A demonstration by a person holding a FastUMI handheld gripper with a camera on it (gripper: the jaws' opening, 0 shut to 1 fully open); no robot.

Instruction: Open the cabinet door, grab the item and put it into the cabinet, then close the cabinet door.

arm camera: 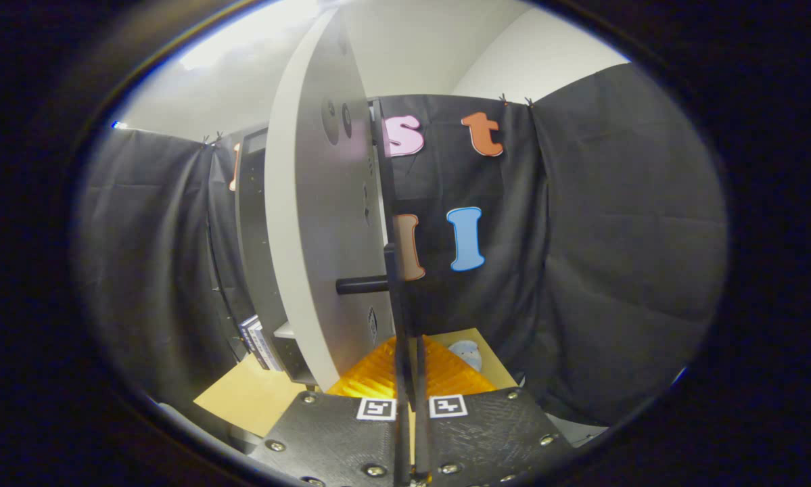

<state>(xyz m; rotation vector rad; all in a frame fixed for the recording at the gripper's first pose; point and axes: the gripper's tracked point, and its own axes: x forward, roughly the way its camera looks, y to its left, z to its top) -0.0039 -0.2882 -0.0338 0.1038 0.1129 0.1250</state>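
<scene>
Fingers [378,379] sit nearly closed at the bottom of the gripper view, with the thin vertical bar of the cabinet handle [393,297] running between them — the gripper [410,399] appears clamped on that bar, though contact on both sides cannot be confirmed. Cabinet door [317,223] stands edge-on just ahead and left of the fingers, partly swung out from the cabinet [253,237]. Beyond the fingers, on the tan table [249,396], lies a small pale round item [465,353] (most likely the thing to be stored; too small to identify).

Judgement: door opening is in hand. Recommended practice — pull along the door's arc rather than straight back, keep the bar centred, and swing wide enough to clear access to the shelf.
</scene>
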